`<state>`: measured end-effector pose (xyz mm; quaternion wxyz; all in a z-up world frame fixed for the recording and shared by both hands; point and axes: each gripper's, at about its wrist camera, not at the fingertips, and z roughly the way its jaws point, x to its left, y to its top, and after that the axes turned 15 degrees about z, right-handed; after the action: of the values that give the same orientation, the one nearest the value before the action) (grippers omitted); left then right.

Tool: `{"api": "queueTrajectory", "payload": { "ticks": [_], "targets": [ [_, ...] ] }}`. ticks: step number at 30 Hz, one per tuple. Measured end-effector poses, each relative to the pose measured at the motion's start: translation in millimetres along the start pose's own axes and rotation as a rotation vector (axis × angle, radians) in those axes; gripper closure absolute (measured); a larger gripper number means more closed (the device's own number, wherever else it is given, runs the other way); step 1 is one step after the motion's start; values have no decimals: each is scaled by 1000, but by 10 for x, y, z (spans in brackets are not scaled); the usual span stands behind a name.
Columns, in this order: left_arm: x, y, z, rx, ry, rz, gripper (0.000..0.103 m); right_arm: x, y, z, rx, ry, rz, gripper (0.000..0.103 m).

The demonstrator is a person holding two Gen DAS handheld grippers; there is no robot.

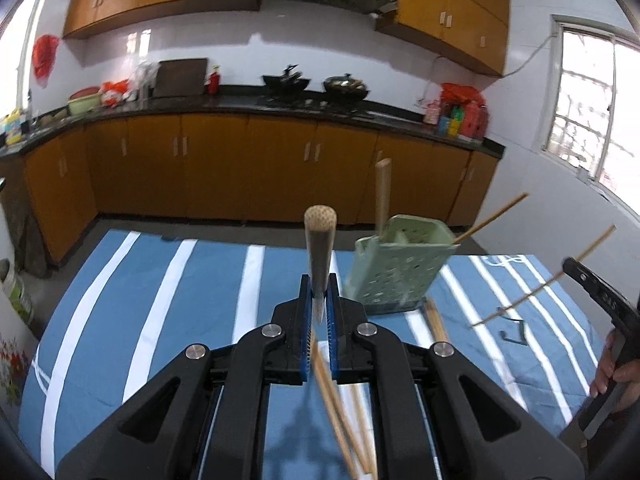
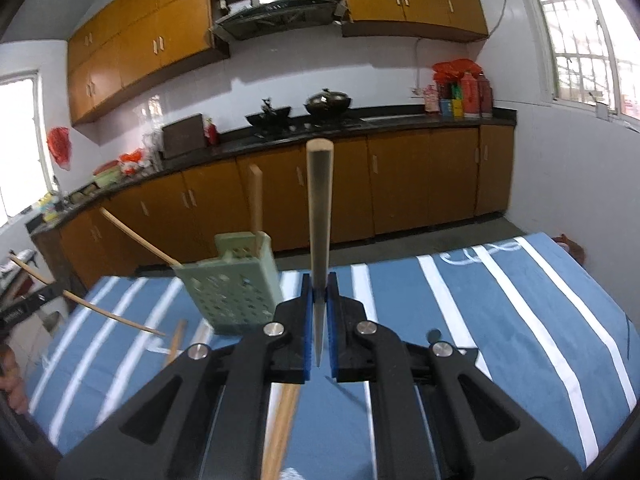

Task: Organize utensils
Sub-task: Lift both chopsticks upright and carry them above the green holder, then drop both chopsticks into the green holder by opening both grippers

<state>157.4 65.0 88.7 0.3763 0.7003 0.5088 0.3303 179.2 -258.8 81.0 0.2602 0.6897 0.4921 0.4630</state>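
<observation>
Your table (image 1: 160, 280), under its blue cloth with white stripes, carries a green perforated utensil holder (image 1: 394, 276) standing tilted near the middle, with one chopstick upright in it and another leaning out over its rim. More loose chopsticks (image 1: 436, 322) lie on the cloth just beside its base. Your left tool (image 1: 319, 300) is clamped tight on a single chopstick (image 1: 320, 240), which points away from the camera. Your right tool (image 2: 319, 300) is likewise closed hard on its own chopstick (image 2: 319, 208), beside the holder.
</observation>
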Motion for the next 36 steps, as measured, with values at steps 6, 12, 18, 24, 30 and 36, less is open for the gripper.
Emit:
{"api": "queueTrajectory", "payload": {
  "ticks": [6, 12, 18, 24, 30, 36],
  "targets": [
    [-218, 352, -183, -76, -70, 50, 96, 247, 338, -263, -22, 145, 20, 95],
    [-439, 756, -240, -154, -71, 109, 96, 578, 590, -362, -91, 207, -7, 95],
    [-532, 1013, 81, -108, -38, 155, 96, 811, 763, -62, -103, 181, -39, 96],
    [-493, 1051, 421, -7, -75, 150, 96, 865, 826, 434, -15, 140, -30, 95],
    [-505, 1003, 580, 34, -96, 156, 96, 808, 774, 715, 48, 130, -16, 95],
    [-509, 981, 671, 47, -101, 131, 95, 815, 709, 791, 65, 114, -30, 94]
  ]
}}
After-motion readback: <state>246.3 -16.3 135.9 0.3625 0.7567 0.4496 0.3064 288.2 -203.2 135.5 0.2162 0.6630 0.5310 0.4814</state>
